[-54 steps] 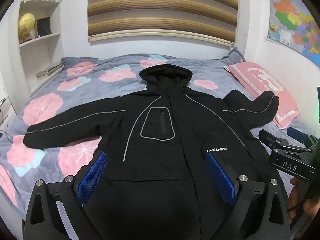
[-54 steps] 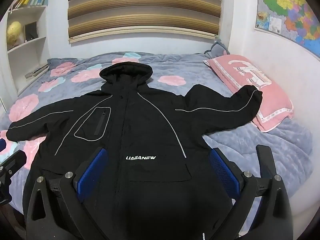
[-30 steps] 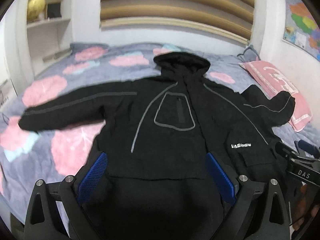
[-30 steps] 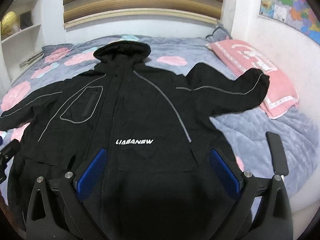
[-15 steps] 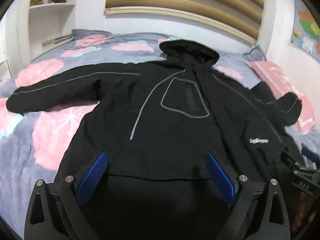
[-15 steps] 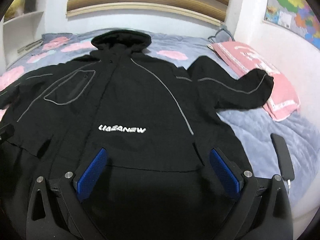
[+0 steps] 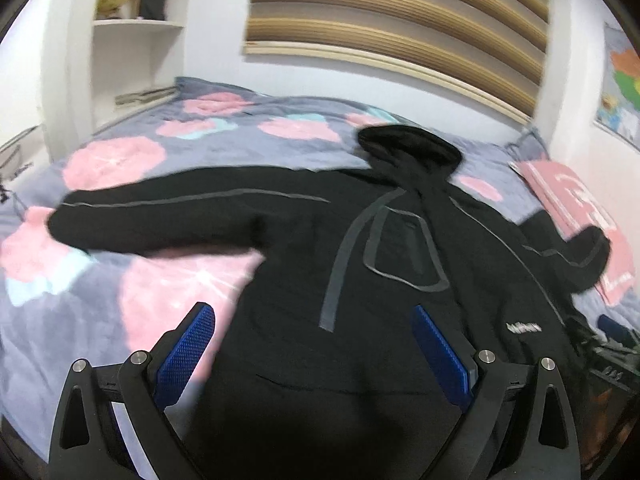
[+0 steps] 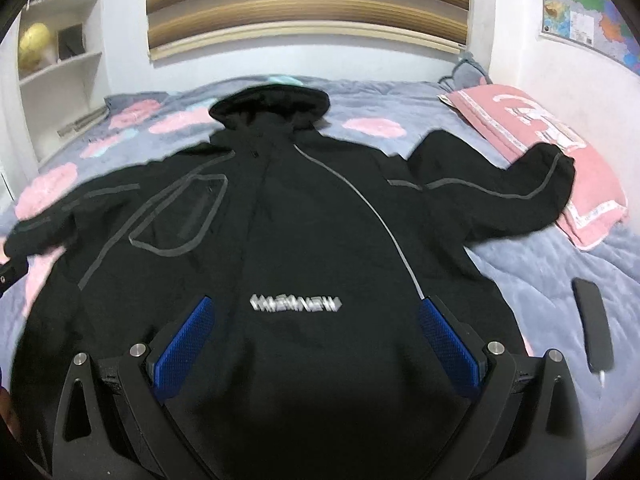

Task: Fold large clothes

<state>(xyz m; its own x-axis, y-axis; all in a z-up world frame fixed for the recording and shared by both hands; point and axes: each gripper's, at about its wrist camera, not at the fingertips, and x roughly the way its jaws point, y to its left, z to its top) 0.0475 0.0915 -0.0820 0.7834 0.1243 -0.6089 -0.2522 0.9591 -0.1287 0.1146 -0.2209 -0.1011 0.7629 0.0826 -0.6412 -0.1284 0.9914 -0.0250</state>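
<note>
A large black hooded jacket (image 7: 384,264) (image 8: 304,240) with grey piping and a white chest logo lies face up on the bed, both sleeves spread out sideways. My left gripper (image 7: 314,344) hovers open over the jacket's lower left part, near the hem by the left sleeve's armpit. My right gripper (image 8: 316,338) hangs open above the lower front, just below the logo. Nothing sits between either pair of blue pads. The jacket's bottom hem is hidden under the grippers' shadow.
The bed has a grey quilt (image 7: 80,280) with pink flowers. A pink pillow (image 8: 540,140) lies at the right under the right sleeve's cuff. A dark phone (image 8: 592,320) rests on the quilt at right. White shelves (image 7: 132,40) stand at the left wall.
Both grippers have moved forward and lower over the jacket. The left view has swung toward the left sleeve. The jacket itself has not shifted.
</note>
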